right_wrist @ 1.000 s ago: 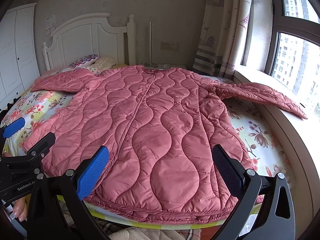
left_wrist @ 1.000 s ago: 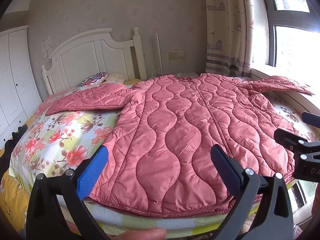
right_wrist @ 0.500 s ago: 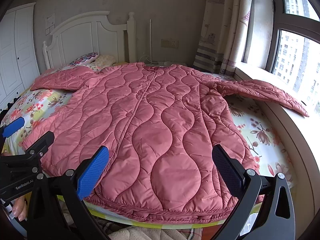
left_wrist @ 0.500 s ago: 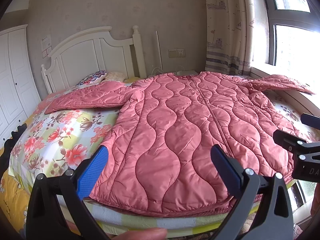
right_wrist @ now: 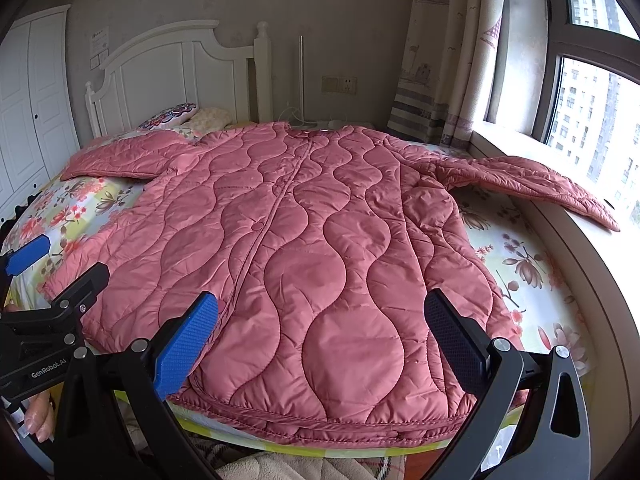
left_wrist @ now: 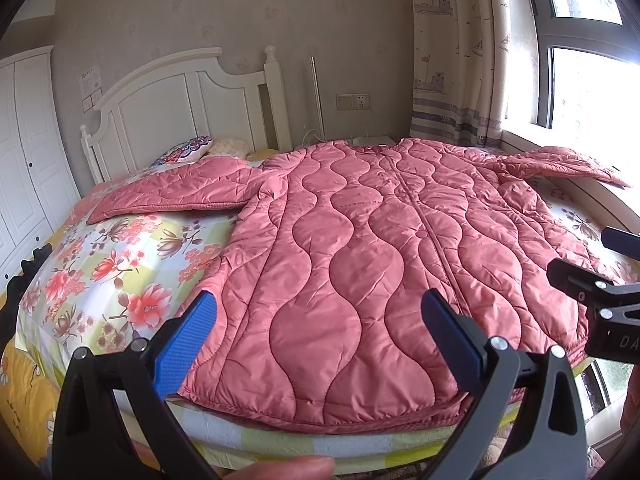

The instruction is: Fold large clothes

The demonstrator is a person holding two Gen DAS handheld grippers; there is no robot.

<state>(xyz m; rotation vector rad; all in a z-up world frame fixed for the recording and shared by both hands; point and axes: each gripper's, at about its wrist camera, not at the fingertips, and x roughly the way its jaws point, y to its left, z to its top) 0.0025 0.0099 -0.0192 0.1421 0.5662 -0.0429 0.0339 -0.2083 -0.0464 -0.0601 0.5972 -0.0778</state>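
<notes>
The pink quilted coat [left_wrist: 360,248] lies flat and face up before me on the bed [left_wrist: 120,264], zipped shut, sleeves spread wide, hem at the near edge.

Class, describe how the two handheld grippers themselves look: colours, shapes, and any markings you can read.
Both the left gripper and the right gripper have black, angular frames with silver bolts. Each has two flat fingers with textured blue pads. The left gripper's body reads "GenRobot.AI" in white in the right wrist view. No cables show.

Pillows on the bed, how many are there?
2. A patterned pillow lies by the headboard, a cream pillow beside it. The pink coat may hide more.
</notes>
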